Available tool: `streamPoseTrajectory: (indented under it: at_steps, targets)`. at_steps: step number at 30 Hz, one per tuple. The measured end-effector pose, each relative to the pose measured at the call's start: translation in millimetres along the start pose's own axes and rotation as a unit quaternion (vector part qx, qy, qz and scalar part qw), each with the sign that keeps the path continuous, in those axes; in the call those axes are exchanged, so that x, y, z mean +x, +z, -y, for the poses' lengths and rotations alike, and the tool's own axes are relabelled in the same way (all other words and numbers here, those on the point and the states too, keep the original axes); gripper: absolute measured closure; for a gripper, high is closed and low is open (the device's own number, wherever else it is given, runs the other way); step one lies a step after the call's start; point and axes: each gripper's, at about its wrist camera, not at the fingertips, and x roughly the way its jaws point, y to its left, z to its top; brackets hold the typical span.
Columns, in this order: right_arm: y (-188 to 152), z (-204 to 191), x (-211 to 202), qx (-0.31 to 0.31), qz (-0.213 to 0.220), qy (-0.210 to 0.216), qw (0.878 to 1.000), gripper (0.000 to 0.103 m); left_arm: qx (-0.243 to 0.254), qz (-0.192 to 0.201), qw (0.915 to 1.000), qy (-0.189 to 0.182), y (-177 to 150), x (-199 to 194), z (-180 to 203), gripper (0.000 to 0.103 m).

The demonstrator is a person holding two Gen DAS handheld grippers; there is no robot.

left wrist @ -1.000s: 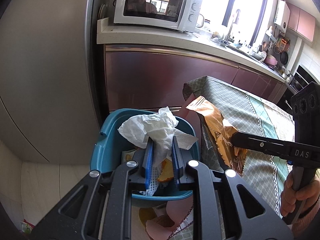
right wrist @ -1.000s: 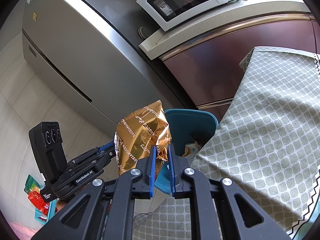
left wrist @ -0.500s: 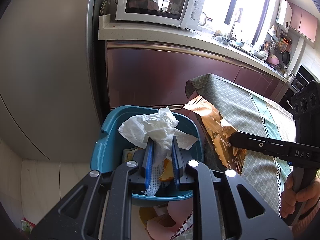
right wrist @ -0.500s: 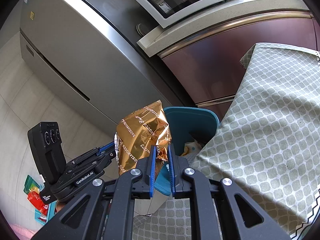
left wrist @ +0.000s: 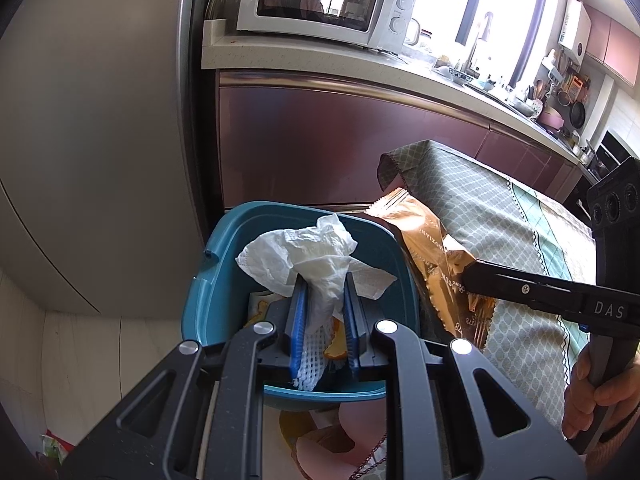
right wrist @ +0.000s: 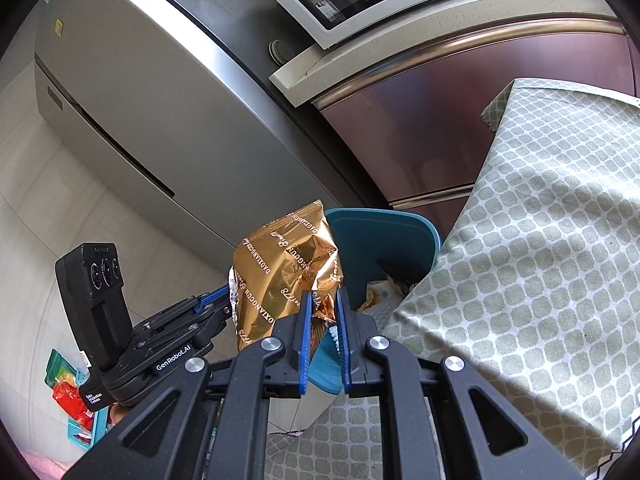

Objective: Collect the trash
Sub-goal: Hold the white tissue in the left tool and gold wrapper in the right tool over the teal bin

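Note:
My left gripper (left wrist: 322, 280) is shut on a crumpled white tissue (left wrist: 304, 256) together with a strip of white foam net (left wrist: 312, 364), held over the open teal trash bin (left wrist: 208, 292). Inside the bin lie some scraps. My right gripper (right wrist: 323, 300) is shut on the lower edge of a gold snack bag (right wrist: 286, 276); in the left wrist view that gold bag (left wrist: 432, 248) hangs just right of the bin's rim, over the table's edge. The right gripper (left wrist: 474, 270) reaches in from the right, a hand on its handle. The bin (right wrist: 376, 240) stands behind the bag.
A table with a green patterned cloth (right wrist: 532, 264) stands right of the bin. Behind are a steel fridge (left wrist: 92, 128), maroon cabinets (left wrist: 328, 140) and a microwave (left wrist: 320, 0) on the counter. Colourful wrappers (right wrist: 68, 392) lie on the floor at left.

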Motion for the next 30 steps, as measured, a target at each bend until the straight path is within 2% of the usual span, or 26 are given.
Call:
streamPoseTrajectory:
  at_steps: [30]
  targets:
    - [5.0, -12.3, 19.2, -0.004, -0.013, -0.023, 1.0, 0.092, -0.003, -0.022, 0.9996, 0.016, -4.3, 34.8, -1.1, 0.086]
